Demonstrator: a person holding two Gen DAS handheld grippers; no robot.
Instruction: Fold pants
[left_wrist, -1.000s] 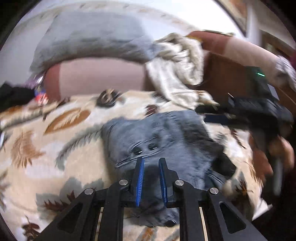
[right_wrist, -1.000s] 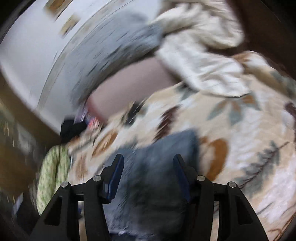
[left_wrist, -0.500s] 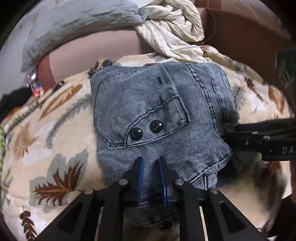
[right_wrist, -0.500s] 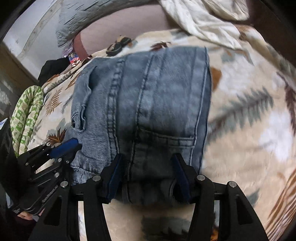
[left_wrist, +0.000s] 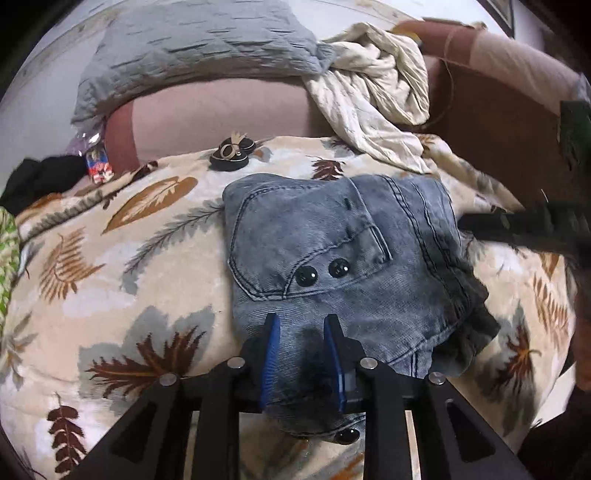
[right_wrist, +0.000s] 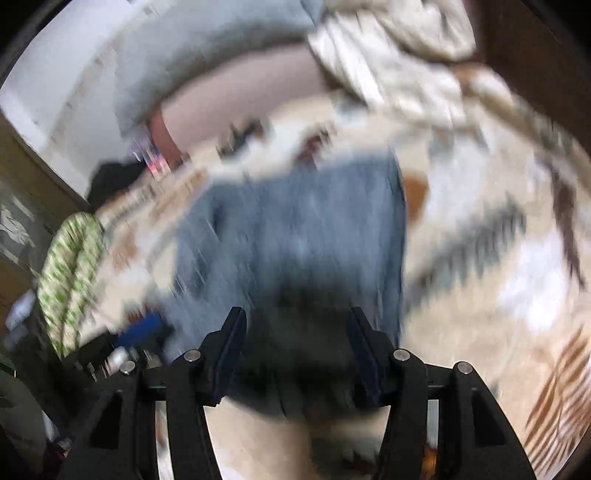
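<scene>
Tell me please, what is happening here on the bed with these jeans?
A person with a gripper in each hand is folding pants. The jeans lie as a folded bundle on the leaf-patterned blanket. The left gripper has just been opening at their near edge, denim between its fingers. The right gripper, blurred, stands open over the same bundle.

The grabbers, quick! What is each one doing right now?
Left gripper: jaws just been opening, the folded jeans between them, pads no longer pinching.
Right gripper: open, jeans edge between its jaws; blurry picture.
</scene>
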